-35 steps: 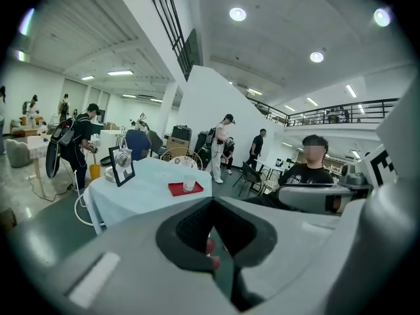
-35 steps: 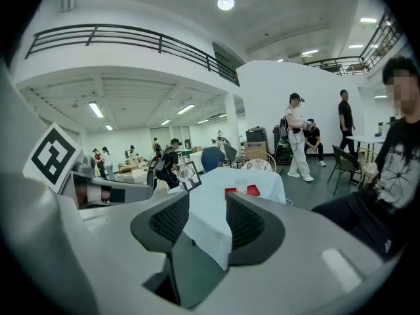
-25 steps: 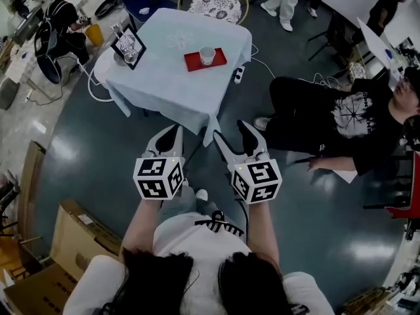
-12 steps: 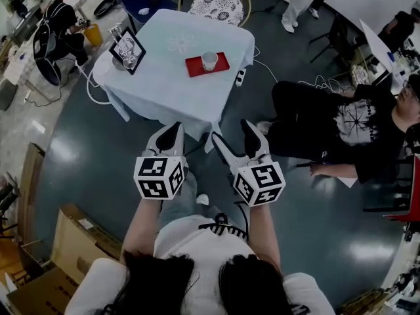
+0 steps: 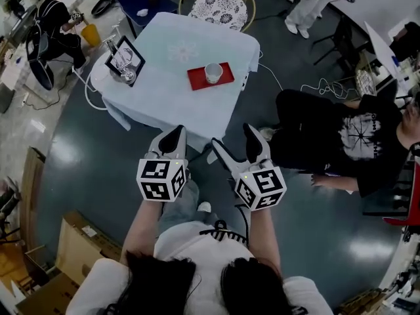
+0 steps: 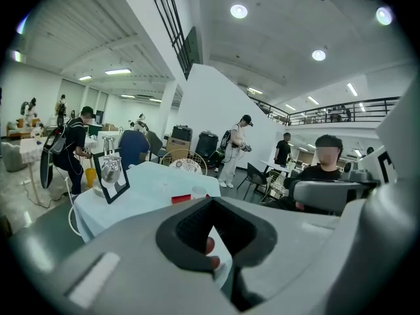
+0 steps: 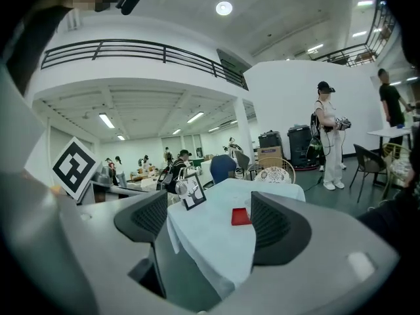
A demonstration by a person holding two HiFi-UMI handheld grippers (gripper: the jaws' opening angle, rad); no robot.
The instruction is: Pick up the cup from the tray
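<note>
A white cup (image 5: pixel 212 72) stands on a red tray (image 5: pixel 199 81) on a table with a pale cloth (image 5: pixel 164 77), ahead of me. Both grippers are held in the air short of the table's near edge, well away from the cup. My left gripper (image 5: pixel 172 136) is shut with nothing in it. My right gripper (image 5: pixel 233 136) is open and empty. The left gripper view shows the tray (image 6: pixel 180 199) and cup (image 6: pixel 199 191) just above the closed jaws. In the right gripper view the tray (image 7: pixel 240 216) lies between the spread jaws, and the right jaw mostly hides the cup.
A black-framed stand with a shiny object (image 5: pixel 125 56) sits at the table's left end. A wicker chair with a patterned cushion (image 5: pixel 217 6) stands behind the table. A person in black (image 5: pixel 341 130) sits on the floor to the right. Cardboard boxes (image 5: pixel 72 248) lie at the left.
The table with the tray and cup has drawn a little closer in the head view. Both grippers keep the same pose, left shut and right open.
</note>
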